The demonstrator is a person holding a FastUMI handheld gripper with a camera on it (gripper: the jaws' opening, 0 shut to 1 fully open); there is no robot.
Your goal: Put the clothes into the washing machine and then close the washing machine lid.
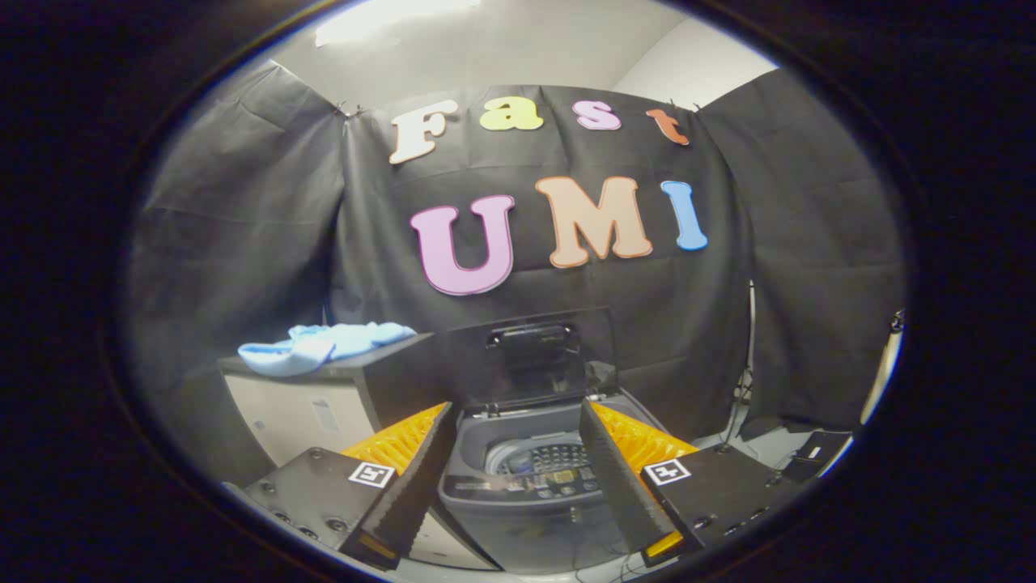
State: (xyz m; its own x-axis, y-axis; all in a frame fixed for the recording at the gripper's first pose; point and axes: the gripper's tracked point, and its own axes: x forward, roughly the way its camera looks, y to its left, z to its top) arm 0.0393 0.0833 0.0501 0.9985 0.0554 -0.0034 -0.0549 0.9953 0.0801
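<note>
Hand-held gripper [511,474] wide open, empty | swing to clothes [324,346], centre-left | pinch the heap's middle | washer [526,478] lid [530,356] up.

Gripper [514,478]: screwed dark blocks, square tags, seemingly ribbed fingers apart.

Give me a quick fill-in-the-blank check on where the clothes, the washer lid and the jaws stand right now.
1. The washing machine sits just ahead of the gripper, and its lid is ____.
2. The light blue clothes lie on top of the ____ beside the machine.
3. The gripper's jaws are ____ and hold nothing.
4. The drum seen between the jaws has ____ clothes in it.

Missing words: open; cabinet; open; no
</note>
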